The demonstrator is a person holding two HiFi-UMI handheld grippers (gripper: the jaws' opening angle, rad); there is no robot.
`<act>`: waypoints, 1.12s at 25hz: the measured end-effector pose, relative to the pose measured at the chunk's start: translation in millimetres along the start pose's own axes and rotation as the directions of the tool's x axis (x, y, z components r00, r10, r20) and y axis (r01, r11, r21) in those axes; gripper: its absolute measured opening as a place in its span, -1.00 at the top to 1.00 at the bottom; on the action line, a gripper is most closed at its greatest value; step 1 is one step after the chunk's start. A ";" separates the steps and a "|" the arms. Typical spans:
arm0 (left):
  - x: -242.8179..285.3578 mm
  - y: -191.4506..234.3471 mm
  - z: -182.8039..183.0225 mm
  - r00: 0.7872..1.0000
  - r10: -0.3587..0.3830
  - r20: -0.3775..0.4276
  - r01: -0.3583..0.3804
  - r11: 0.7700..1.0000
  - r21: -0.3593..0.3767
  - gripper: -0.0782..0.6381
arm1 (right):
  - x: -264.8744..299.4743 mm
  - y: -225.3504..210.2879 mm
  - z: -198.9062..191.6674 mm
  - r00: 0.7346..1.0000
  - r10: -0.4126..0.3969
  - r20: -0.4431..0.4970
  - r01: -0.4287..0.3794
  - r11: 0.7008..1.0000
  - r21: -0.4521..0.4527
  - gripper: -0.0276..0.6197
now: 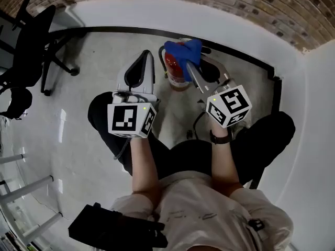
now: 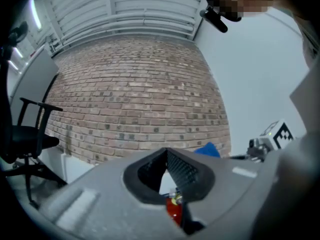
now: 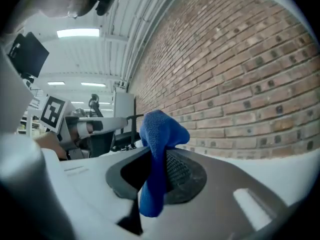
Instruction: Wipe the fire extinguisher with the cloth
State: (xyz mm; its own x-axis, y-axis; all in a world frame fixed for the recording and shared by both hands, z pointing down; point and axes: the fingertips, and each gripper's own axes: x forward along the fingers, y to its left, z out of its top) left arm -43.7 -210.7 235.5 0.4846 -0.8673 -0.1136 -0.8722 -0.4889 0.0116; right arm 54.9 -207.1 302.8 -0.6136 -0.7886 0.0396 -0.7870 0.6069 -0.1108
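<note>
Head view: the left gripper (image 1: 146, 56) has its jaws together and holds nothing. The red fire extinguisher (image 1: 175, 71) stands just to its right. The right gripper (image 1: 189, 67) pinches the blue cloth (image 1: 183, 50) over the extinguisher's top.

Left gripper view: the jaw tips meet, and the extinguisher shows beyond them.

Right gripper view: the jaws clamp the cloth, which is bunched above them.

No readable text, number or sign; fire extinguisher (image 1: 176, 70) shows none legible.

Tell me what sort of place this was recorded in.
Probably a corner of an indoor office or workshop: a brick wall, a black office chair, and a red fire extinguisher standing on the floor.
</note>
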 end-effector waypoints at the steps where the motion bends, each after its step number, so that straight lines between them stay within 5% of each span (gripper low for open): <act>1: 6.1 -10.9 -5.1 1.000 -0.011 -0.001 0.011 1.000 -0.001 0.78 | -10.1 -8.4 4.6 0.999 -0.030 0.025 0.030 0.999 -0.013 0.73; 6: 25.7 -50.3 -25.4 0.998 -0.050 -0.040 0.049 0.999 -0.010 0.78 | -41.1 -37.3 1.4 0.995 -0.092 0.043 0.092 0.996 0.002 0.73; 14: -12.0 -98.8 -29.5 0.995 -0.078 -0.058 0.079 0.997 0.012 0.78 | -104.5 -20.9 0.9 0.982 -0.168 0.085 0.168 0.986 0.009 0.72; 28: -217.3 -194.9 8.7 0.980 -0.197 -0.014 0.196 0.980 -0.040 0.78 | -266.6 147.8 -9.5 0.965 -0.247 0.085 0.250 0.968 -0.028 0.72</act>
State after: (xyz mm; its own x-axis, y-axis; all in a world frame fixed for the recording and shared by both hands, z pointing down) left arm 20.3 73.8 249.3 0.6478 -0.7553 -0.0996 -0.7569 -0.6529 0.0290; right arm 101.5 93.8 285.2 -0.3925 -0.9196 -0.0192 -0.9169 0.3928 -0.0699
